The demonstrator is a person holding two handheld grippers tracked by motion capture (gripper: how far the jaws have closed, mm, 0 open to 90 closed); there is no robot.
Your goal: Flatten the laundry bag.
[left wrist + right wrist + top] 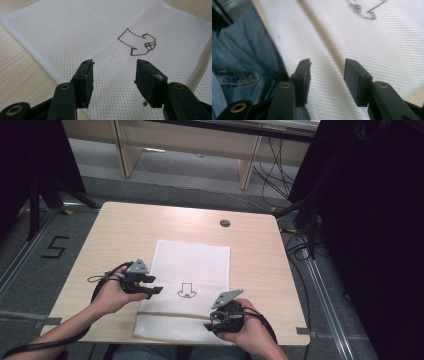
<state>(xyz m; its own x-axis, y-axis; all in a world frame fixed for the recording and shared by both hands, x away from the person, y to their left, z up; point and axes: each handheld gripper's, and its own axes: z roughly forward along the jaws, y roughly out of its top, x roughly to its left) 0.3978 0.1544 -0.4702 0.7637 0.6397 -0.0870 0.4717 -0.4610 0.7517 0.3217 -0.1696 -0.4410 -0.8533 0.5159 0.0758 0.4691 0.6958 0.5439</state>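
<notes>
Wood-grain table [120, 227] carries a white cloth [192, 265], spread flat with a drawn arrow [187, 290] near its middle. Left tool [150, 289] and right tool [216, 319] flank that arrow, both agape and empty. Best to pinch matching near corners together before lifting, keeping the fold square.

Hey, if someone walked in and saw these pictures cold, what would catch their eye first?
A white mesh cloth lies flat in the middle of the wooden table, with a small dark line drawing near its centre. The left gripper sits at the cloth's left edge and the right gripper at its near right corner, both with jaws open and nothing between them.
</notes>
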